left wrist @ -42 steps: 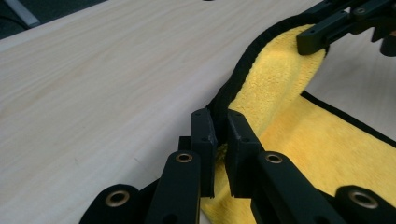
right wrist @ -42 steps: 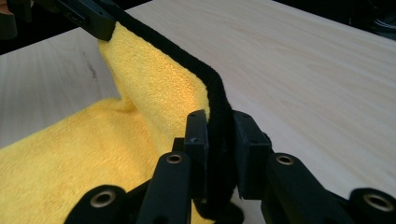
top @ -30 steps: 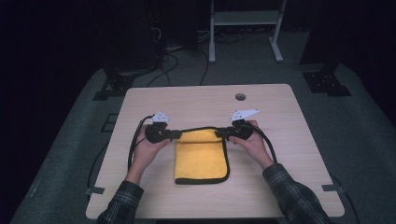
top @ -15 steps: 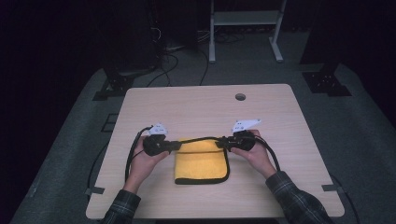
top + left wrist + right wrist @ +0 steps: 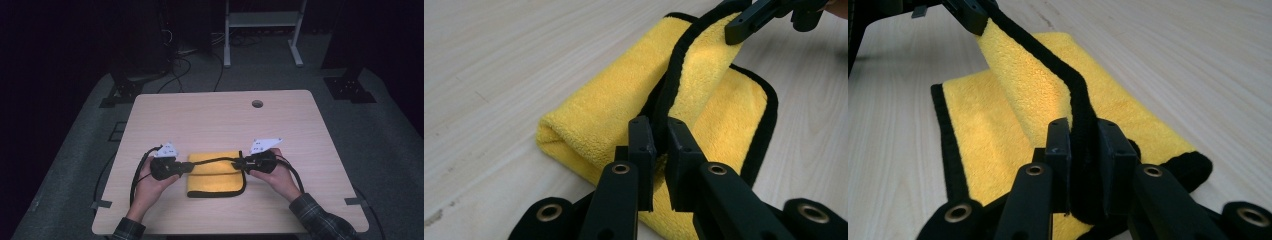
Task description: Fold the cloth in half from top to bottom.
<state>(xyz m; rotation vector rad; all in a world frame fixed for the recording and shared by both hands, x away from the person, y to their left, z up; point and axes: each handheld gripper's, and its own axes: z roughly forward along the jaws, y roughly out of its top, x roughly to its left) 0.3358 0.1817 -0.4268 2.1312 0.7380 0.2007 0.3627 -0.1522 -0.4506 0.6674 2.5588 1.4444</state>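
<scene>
- As my two grippers come toward me from where they were a second ago, the black-trimmed edge of the yellow cloth (image 5: 215, 175) travels with them, so the upper layer is being drawn over the lower one; I judge a fold toward the near edge to be under way.
- Left gripper (image 5: 188, 167): clamped on the trim at the cloth's left end; in the left gripper view the jaws pinch the black edge (image 5: 663, 125) between them.
- Right gripper (image 5: 239, 164): clamped on the same trim at the right end; in the right gripper view the edge (image 5: 1083, 130) runs up between the jaws.
- Cloth: lies on the table (image 5: 220, 120) near its front, between my hands, with the held edge stretched taut just above it.
- High view: gives the cloth's place on the table and both hands, but the grip itself is too small to read.
- Gripper views: show the lifted flap, the rolled fold beneath it, and the other gripper (image 5: 749, 17) at the far end of the edge.
</scene>
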